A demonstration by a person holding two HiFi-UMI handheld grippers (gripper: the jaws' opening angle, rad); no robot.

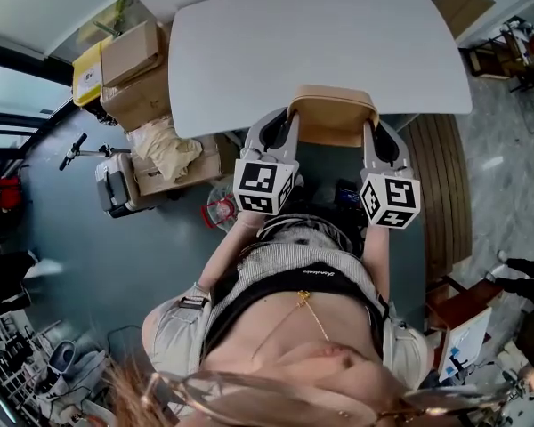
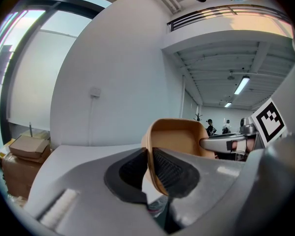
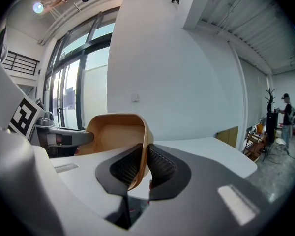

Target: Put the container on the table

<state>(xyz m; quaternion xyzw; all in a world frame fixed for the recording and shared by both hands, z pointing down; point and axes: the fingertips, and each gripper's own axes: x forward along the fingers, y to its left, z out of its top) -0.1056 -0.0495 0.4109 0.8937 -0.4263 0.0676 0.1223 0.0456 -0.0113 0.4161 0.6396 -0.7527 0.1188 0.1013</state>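
The left hand-held gripper (image 2: 150,168) is clamped on one side wall of the tan container (image 1: 331,114), and the right hand-held gripper (image 3: 143,163) is clamped on the opposite wall. The container hangs between them, and the white surface (image 1: 320,43) stretches just ahead of both; whether they touch is unclear.

My feeds are bright and evenly lit: daylight comes through the tall windows (image 3: 76,82) in the right gripper view, slightly blown out, and a ceiling strip light (image 2: 241,85) glows in the left one. The white desk (image 1: 320,52) reads flat, with only soft shading. All three views bow hard at the edges, both gripper views darken to black corners, and the bottom of the head view smears out of focus
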